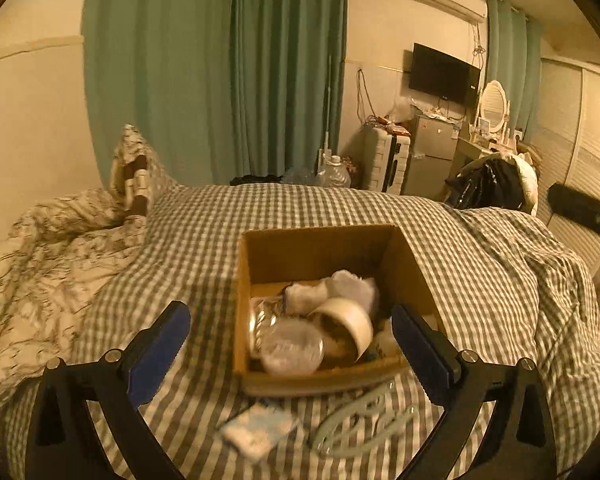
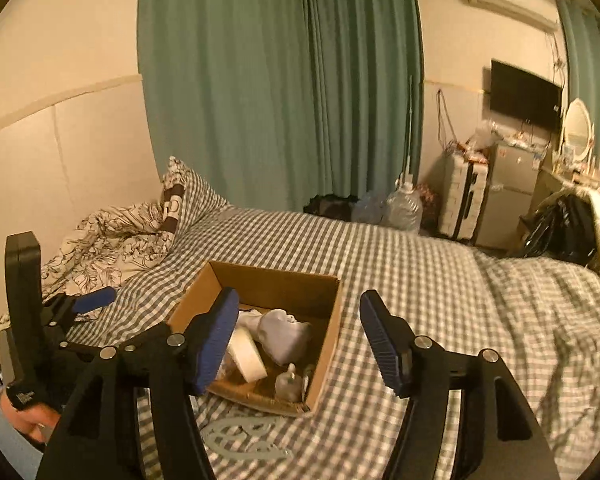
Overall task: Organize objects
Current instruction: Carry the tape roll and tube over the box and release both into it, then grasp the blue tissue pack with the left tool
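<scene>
- Left wrist view: left gripper [image 1: 290, 344] spread wide, nothing between the blue pads [image 1: 160, 354], poised above the near edge of the cardboard box [image 1: 314, 246].
- Box resting on the checked bedspread [image 1: 480, 264], open at the top, holding a roll of tape [image 1: 350, 330], a white crumpled cloth [image 1: 336, 288] and a clear round container [image 1: 292, 350], all blurred.
- On the bedspread just in front of the box: a pale green flat cut-out piece [image 1: 364, 420] and a small light-blue packet [image 1: 256, 430], beside each other.
- Right wrist view: right gripper [image 2: 298, 344] likewise wide open and empty, its left pad [image 2: 216, 344] overlapping the box [image 2: 276, 284] in the frame.
- Inside: tape roll [image 2: 246, 354], white cloth [image 2: 284, 334], small clear bottle [image 2: 288, 384] near the front wall.
- Green cut-out piece [image 2: 244, 436] flat on the bedspread [image 2: 440, 280] just before the box; left gripper [image 2: 88, 302] seen at far left, off to the box's side.
</scene>
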A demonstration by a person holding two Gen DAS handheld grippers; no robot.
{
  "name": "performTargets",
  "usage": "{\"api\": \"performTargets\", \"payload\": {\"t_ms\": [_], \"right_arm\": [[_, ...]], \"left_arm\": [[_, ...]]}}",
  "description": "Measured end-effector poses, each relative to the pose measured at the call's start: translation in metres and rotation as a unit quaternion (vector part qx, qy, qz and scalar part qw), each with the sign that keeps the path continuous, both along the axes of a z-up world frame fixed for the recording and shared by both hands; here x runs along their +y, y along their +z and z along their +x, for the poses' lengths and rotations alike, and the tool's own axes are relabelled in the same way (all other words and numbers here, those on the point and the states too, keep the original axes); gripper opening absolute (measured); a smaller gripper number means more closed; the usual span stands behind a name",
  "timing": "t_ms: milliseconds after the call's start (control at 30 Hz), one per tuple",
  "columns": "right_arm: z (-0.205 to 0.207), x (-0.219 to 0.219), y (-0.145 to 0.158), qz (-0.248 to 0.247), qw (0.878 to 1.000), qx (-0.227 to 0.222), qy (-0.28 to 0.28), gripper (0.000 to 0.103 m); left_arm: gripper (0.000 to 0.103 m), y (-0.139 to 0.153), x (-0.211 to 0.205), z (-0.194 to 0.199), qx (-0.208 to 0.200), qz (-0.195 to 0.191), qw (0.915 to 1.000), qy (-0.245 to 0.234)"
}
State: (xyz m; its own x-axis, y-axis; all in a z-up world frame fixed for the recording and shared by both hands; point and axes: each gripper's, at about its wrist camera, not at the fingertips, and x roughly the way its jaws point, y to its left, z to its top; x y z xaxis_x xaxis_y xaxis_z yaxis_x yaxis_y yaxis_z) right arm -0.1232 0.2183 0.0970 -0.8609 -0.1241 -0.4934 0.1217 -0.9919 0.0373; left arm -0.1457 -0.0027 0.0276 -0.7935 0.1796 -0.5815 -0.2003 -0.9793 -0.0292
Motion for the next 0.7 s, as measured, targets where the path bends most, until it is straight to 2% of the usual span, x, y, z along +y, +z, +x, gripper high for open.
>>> {"api": "performTargets", "payload": {"t_ms": [100,267,467,567,700], "right_arm": [[0.027,-0.002,0.010,0.003,1.000,0.009,0.000,0.073],[0.056,-0.007,-0.001,0.019,1.000,0.000,-0.009,0.077],[0.075,-0.015,-0.056,0.020,0.999,-0.032,-0.022,0.080],[0.075,-0.019,-0.091,0.030,0.998,-0.042,-0.039,0.079],[0.067,-0.024,-0.131,0.029,0.996,-0.076,-0.033,0.079]], "left_arm": [[0.103,0.002,-0.010,0.022,-0.002,0.000,1.0000,0.009],[0.103,-0.014,-0.023,0.051,-0.014,0.001,0.9997,0.020],[0.103,-0.052,-0.014,0.069,-0.041,-0.010,0.9990,0.017],[0.103,-0.078,0.000,0.069,-0.056,-0.033,0.9978,0.008],[0.103,-0.111,0.021,0.068,-0.071,-0.083,0.9940,-0.003]]}}
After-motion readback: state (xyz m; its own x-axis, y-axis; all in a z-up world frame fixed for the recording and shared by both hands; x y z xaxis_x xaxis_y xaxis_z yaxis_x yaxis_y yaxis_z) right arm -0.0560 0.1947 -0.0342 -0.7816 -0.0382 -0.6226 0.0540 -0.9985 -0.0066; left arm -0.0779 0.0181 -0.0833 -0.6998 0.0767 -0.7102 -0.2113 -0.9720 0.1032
